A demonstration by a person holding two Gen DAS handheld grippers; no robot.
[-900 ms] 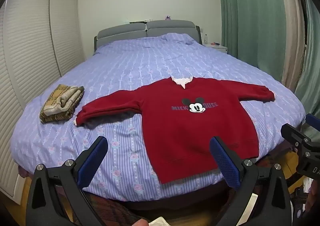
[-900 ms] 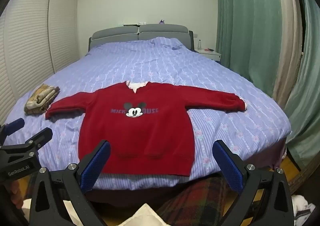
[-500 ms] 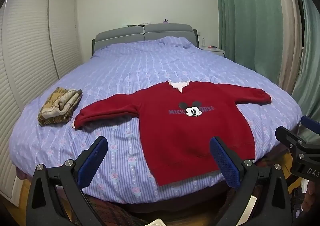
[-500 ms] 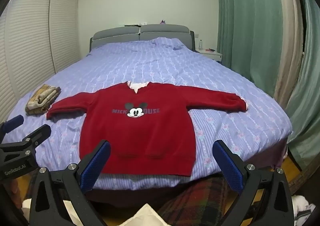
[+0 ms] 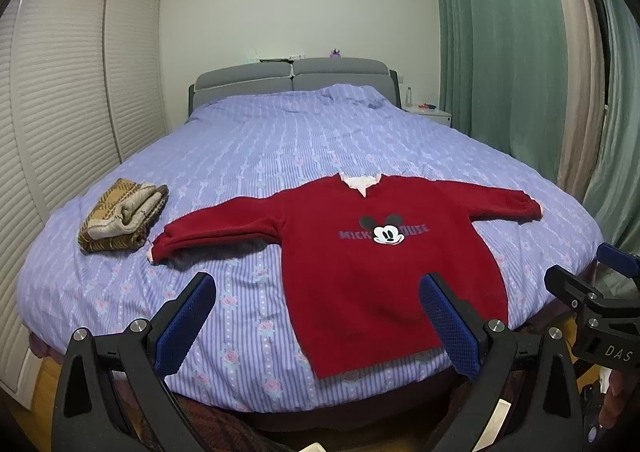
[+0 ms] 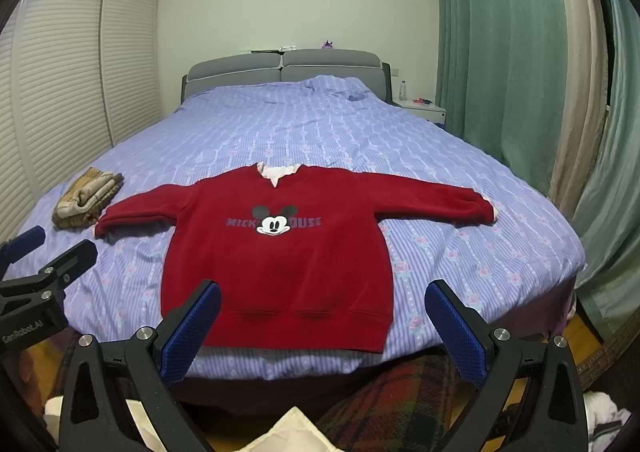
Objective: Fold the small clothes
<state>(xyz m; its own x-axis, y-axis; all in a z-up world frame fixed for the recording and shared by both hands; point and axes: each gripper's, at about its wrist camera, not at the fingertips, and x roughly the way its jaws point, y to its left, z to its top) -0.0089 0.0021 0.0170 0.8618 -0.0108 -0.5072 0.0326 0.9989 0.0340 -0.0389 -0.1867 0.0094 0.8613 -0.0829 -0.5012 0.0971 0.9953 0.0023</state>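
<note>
A small red Mickey Mouse sweater lies flat on the bed, front up, both sleeves spread out, its hem at the near edge. It also shows in the right wrist view. My left gripper is open and empty, held off the foot of the bed over the hem's left part. My right gripper is open and empty, held just short of the hem. Each gripper shows at the side of the other's view.
The bed has a purple striped cover and a grey headboard. A folded tan knit garment lies near the bed's left edge. Green curtains hang at the right, slatted wardrobe doors at the left. A plaid rug lies below.
Both grippers have tilted or risen slightly, so the bed and sweater sit a little lower in each view. The sweater has not moved. Both stay open.
</note>
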